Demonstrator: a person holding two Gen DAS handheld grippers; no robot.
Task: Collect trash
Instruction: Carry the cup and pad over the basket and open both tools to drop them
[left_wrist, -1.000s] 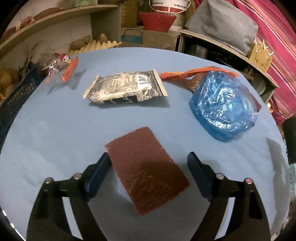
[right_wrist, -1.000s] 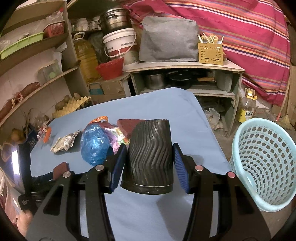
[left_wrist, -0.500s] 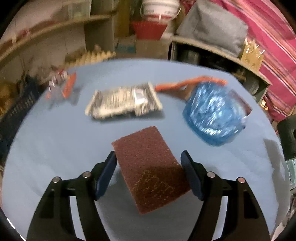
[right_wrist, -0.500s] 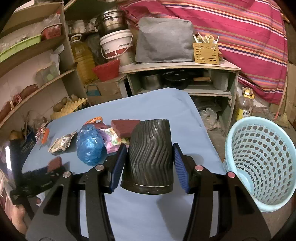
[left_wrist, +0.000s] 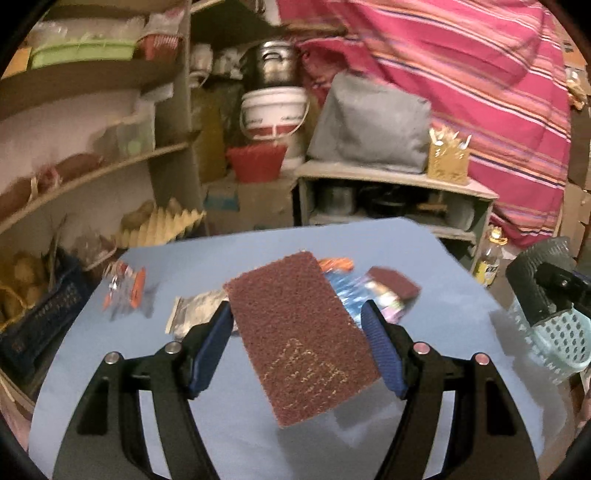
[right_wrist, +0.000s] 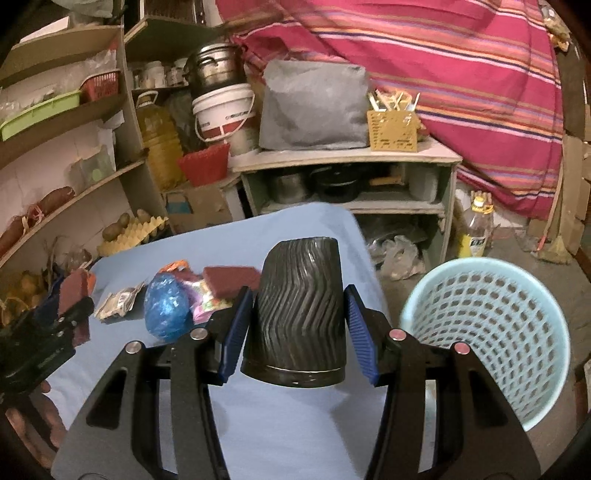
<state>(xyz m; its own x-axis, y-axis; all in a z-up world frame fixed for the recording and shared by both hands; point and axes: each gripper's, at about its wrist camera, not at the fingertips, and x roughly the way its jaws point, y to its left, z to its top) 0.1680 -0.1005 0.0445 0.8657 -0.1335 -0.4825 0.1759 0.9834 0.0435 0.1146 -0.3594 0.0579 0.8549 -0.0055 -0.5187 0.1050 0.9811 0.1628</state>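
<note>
My left gripper (left_wrist: 299, 339) clamps the brown pad (left_wrist: 301, 341), lifted off the table (left_wrist: 229, 435). My right gripper (right_wrist: 299, 328) grips the black cup (right_wrist: 299, 314); basket (right_wrist: 491, 332) at 3 o'clock.

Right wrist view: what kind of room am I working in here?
Probably a home kitchen store or pantry. Open shelves carry baskets and potatoes, a metal pot sits on a white bucket beside a big oil jug, and pans fill the low cabinet.
</note>
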